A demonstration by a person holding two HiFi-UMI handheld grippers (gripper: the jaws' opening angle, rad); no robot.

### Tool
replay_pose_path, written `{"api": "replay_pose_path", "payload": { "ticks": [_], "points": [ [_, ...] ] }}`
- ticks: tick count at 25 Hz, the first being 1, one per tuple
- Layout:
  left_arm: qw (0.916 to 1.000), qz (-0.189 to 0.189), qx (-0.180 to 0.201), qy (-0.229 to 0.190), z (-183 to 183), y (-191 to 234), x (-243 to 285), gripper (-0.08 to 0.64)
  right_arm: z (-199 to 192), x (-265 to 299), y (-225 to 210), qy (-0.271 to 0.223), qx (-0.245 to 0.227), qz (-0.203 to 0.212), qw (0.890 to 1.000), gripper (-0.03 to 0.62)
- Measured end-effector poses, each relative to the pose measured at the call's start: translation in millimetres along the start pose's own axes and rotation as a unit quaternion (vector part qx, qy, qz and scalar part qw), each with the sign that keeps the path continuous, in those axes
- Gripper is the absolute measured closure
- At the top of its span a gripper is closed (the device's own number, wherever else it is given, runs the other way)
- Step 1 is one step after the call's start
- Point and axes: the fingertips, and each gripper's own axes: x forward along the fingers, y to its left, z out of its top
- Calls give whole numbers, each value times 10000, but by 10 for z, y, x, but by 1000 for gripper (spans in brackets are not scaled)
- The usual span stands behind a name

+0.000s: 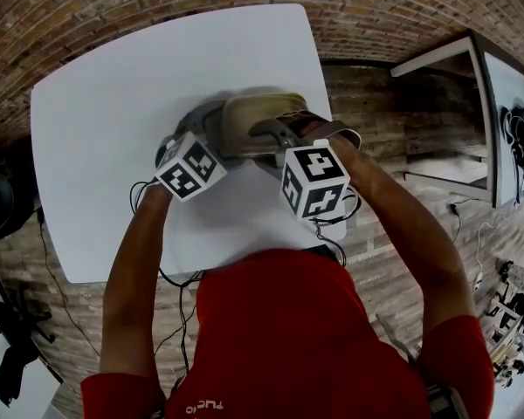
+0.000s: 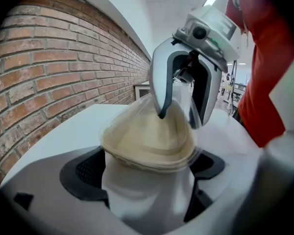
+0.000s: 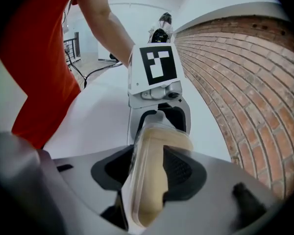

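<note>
Head view first: both tools meet over the white table (image 1: 96, 112), my left gripper (image 1: 211, 133) and right gripper (image 1: 278, 136) pinching opposite ends of one clear plastic container (image 1: 255, 116) with beige filling. Whether it rests on the tabletop or hangs just above it, I cannot tell. I judge the thin shell gets two grips because it would flex in one. Left gripper view: my jaws are pressed on the container's near rim with the lid upward, so nothing tips, and the other tool bites the far edge. Right gripper view: the container stands edge-on between my jaws, clamped across lid and base, which holds the shell shut.
</note>
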Motion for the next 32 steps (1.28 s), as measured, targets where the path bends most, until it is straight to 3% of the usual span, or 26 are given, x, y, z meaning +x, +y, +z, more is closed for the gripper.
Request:
{"api": "replay_pose_path", "payload": {
  "ticks": [4, 12, 14, 19, 26, 32],
  "points": [
    [10000, 27, -43, -34, 24, 10, 2, 20, 44, -86, -53, -95, 29, -12, 9999, 407],
    [9998, 104, -148, -120, 11, 67, -63, 18, 119, -189, -179, -5, -824, -1089, 9906, 423],
    [9997, 108, -170, -145, 23, 74, -66, 18, 120, -225, -235, -61, -811, -1227, 9891, 470],
    [9996, 141, -185, -178, 44, 82, -93, 18, 119, -334, -365, -55, -789, -1421, 9867, 502],
    [9987, 181, -248, -399, 128, 118, -153, 18, 89, -481, -624, 75, -894, -2021, 9752, 539],
    [9949, -88, -518, -859, 177, 39, -296, 18, 30, -558, -801, -164, -447, -1930, 9801, 541]
  ]
}}
